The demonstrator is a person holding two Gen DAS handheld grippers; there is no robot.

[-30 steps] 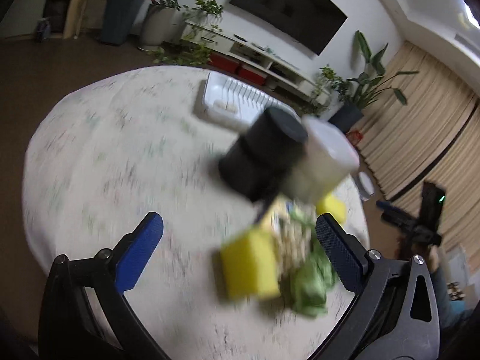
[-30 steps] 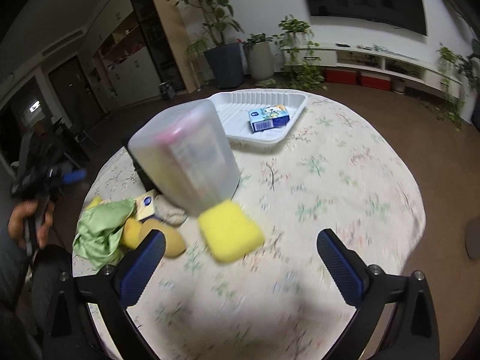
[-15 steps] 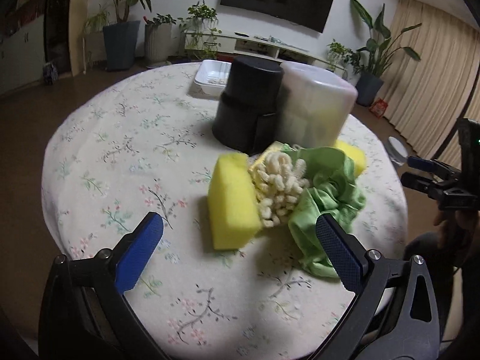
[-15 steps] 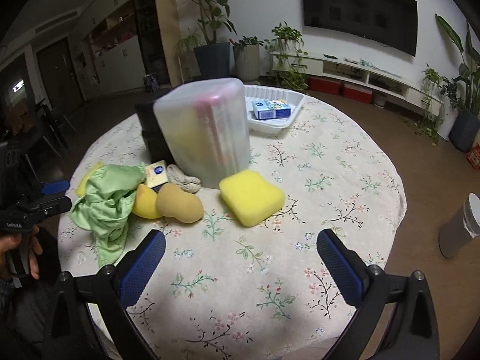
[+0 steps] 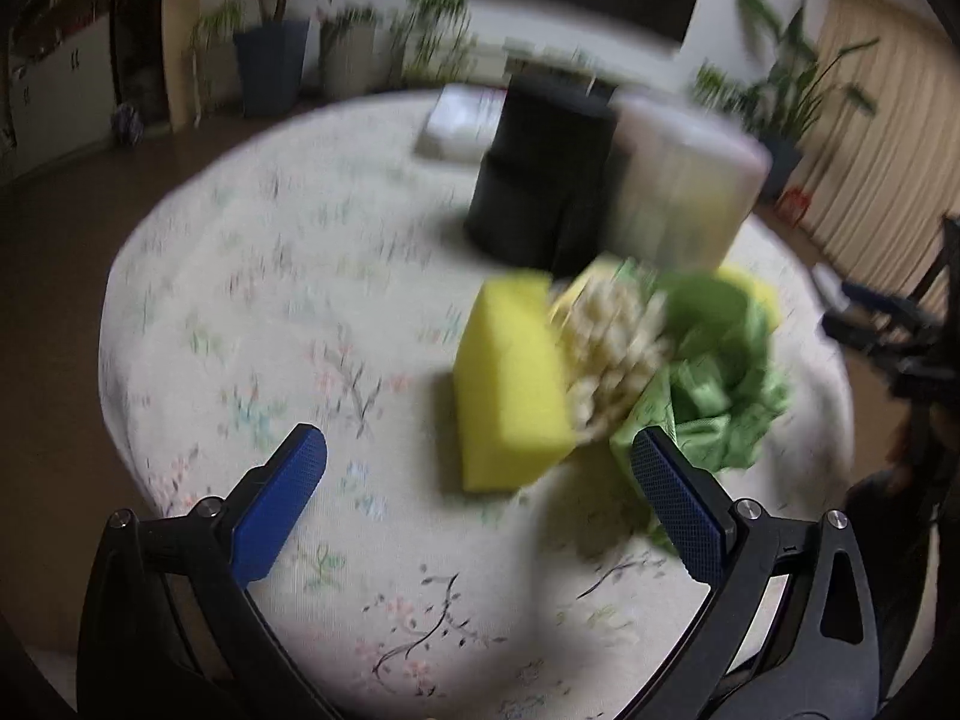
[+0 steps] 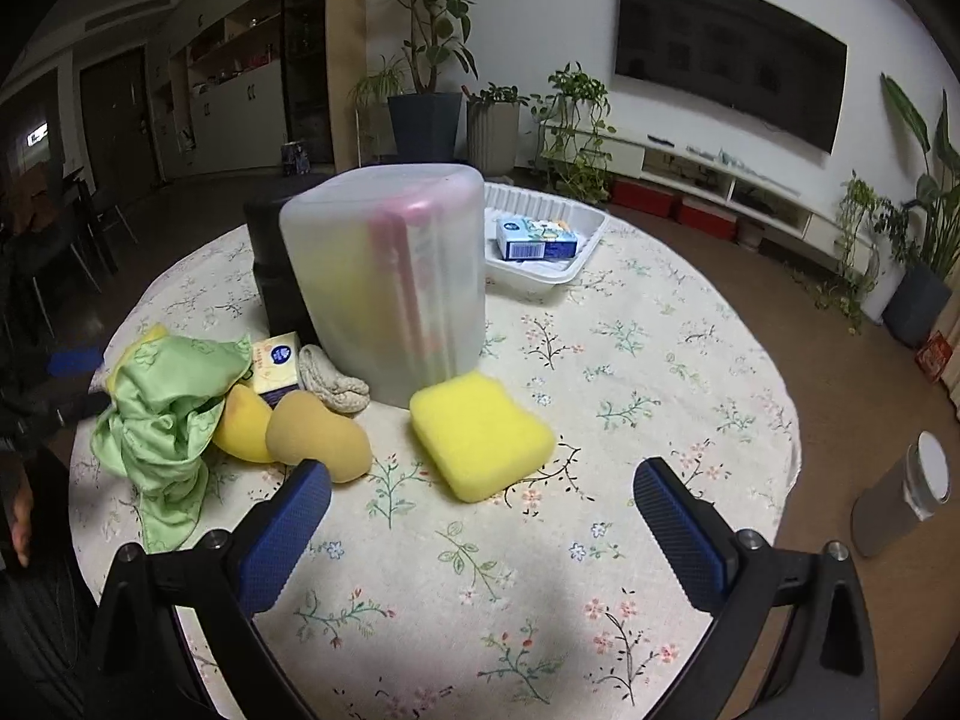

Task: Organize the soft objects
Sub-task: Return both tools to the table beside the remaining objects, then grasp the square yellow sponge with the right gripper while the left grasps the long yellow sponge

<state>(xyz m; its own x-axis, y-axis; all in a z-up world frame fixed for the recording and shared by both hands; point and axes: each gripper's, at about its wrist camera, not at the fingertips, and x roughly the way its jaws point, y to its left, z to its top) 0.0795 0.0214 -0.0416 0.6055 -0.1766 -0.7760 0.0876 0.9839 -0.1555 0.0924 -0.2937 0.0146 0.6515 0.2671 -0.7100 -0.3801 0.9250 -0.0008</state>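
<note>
The rectangular yellow foam sponge (image 6: pixel 480 433), just before the translucent plastic bin (image 6: pixel 387 276), looks light and squashy; pinch its long sides. Right gripper (image 6: pixel 480 519) gapes wide, empty.

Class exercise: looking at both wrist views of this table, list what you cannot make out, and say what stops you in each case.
- Translucent bin, right wrist view: its cloudy wall hides what the pink and yellow contents are.
- Black container, right wrist view: mostly hidden behind the bin.
- White tray, left wrist view: motion blur hides its contents.
- Green cloth, right wrist view: covers whatever lies beneath it.
- Blue box: print too small to read.
</note>
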